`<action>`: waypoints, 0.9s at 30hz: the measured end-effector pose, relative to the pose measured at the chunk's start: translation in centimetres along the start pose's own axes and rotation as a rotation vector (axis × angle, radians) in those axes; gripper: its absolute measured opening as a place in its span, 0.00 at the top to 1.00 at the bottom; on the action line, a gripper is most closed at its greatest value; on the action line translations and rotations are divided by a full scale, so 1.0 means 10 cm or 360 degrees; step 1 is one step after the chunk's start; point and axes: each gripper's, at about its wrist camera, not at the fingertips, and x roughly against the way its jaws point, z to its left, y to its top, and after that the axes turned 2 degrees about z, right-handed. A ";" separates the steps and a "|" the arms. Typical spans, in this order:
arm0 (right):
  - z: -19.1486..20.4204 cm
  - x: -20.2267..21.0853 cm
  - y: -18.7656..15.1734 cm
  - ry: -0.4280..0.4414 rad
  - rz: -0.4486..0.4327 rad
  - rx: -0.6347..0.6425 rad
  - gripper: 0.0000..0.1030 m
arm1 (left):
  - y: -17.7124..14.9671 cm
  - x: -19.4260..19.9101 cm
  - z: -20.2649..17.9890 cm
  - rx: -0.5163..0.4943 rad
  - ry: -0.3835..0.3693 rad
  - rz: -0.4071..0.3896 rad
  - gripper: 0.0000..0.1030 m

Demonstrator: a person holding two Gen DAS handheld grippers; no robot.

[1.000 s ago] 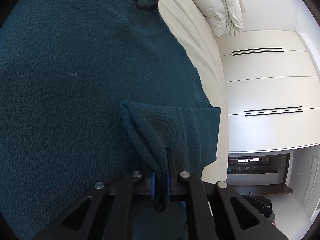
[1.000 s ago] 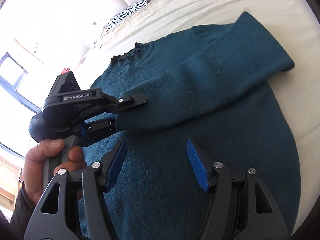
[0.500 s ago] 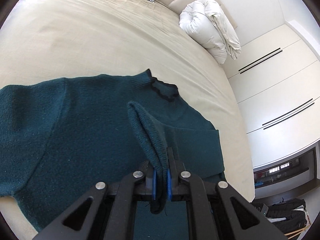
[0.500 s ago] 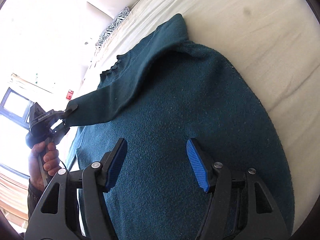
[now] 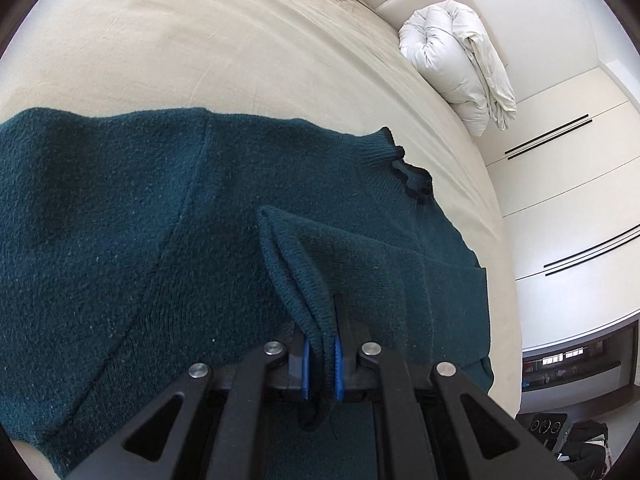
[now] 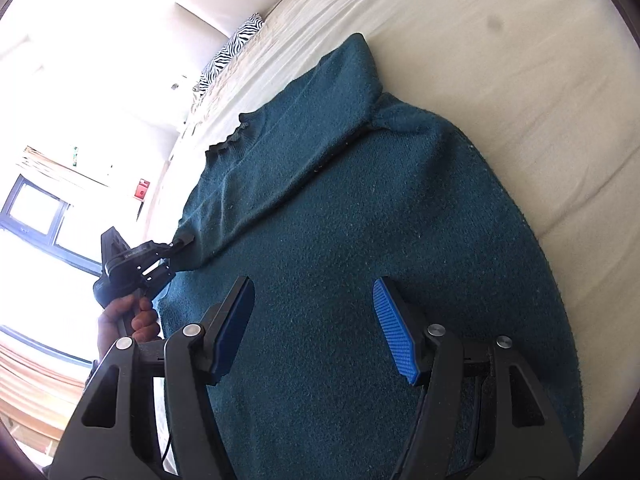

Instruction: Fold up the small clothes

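Bed (image 5: pixel 200 52): broad cream sheet, smooth with faint creases, filling the upper half of the left wrist view and the upper right of the right wrist view.
Sweater (image 6: pixel 360 240): dark teal knit with a fuzzy, pilled surface, lying flat on the bed across the middle of both views; a ruffled darker collar (image 5: pixel 412 178) sits right of centre in the left wrist view.
Sleeve (image 6: pixel 288 140): long tapering band drawn diagonally across the sweater's body from the upper centre towards the left hand-held gripper.
Duvet (image 5: pixel 460 64): white, puffy, rolled bundle at the upper right.
Zebra pillow (image 6: pixel 230 54): striped black and white, upper left of centre.
Right hand-held gripper (image 6: pixel 314 330): black frame, ribbed blue pads spread wide, nothing between them, just above the sweater's body at lower centre.
Left hand-held gripper (image 5: pixel 320 364): blue pads nearly together, pinching the ribbed cuff (image 5: pixel 296 276), which stands up folded.
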 end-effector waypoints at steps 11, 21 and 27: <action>-0.04 -0.18 1.33 0.0307 -0.0002 -0.0130 0.39 | 0.00 -0.15 0.31 -0.0002 -0.0199 -0.0138 0.88; -0.53 -1.03 2.23 0.0453 0.0060 -0.0475 0.41 | -0.05 -0.19 0.40 -0.0069 -0.0260 -0.0222 0.88; -0.50 -1.08 2.35 0.0434 0.0123 -0.0420 0.41 | -0.10 -0.17 0.42 -0.0076 -0.0263 -0.0237 0.88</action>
